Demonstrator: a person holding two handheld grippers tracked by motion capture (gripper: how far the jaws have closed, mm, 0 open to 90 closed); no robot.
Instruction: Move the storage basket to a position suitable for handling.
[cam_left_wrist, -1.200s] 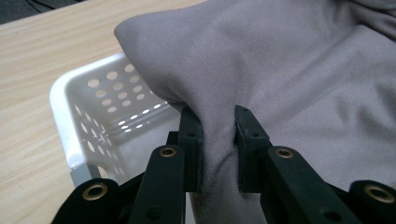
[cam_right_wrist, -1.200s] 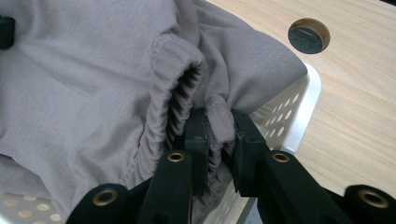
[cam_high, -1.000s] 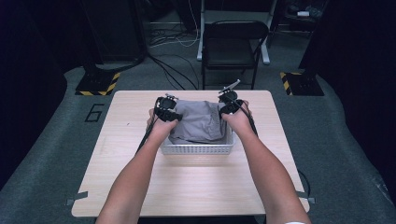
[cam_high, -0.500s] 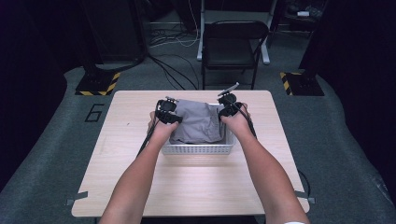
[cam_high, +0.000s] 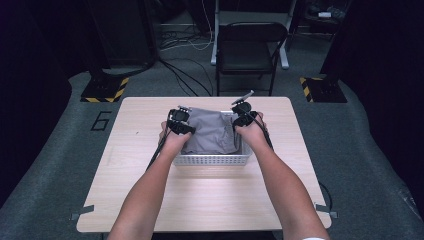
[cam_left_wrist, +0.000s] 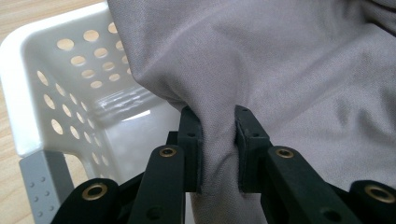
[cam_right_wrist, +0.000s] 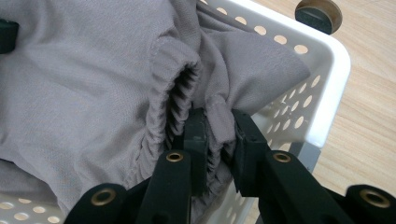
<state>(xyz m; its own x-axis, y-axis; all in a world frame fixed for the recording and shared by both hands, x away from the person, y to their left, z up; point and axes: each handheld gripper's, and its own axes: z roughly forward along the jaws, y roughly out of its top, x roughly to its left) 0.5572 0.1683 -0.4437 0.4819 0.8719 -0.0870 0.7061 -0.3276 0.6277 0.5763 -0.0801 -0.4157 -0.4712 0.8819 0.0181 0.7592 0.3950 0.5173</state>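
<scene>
A grey garment (cam_high: 212, 131) lies bunched in a white perforated basket (cam_high: 210, 160) at the middle of the table. My left gripper (cam_high: 179, 120) is at the basket's left end, shut on a fold of the grey garment (cam_left_wrist: 261, 70), pinched between both jaws near the basket wall (cam_left_wrist: 42, 93). At the right end my right gripper (cam_high: 242, 114) is shut on the garment's gathered elastic hem (cam_right_wrist: 184, 88), above the basket rim (cam_right_wrist: 327, 60). My left gripper (cam_left_wrist: 218, 149) and right gripper (cam_right_wrist: 218, 140) hold the cloth stretched between them.
The wooden table (cam_high: 210, 200) has open room in front of and beside the basket. A black folding chair (cam_high: 247, 50) stands behind the far edge. Cables and yellow-black striped bases (cam_high: 102, 90) sit on the grey floor. A dark round knob (cam_right_wrist: 319, 14) shows past the basket.
Both grippers have shifted slightly toward the far side with the garment held between them; the cloth looks a little more raised and spread over the basket.
</scene>
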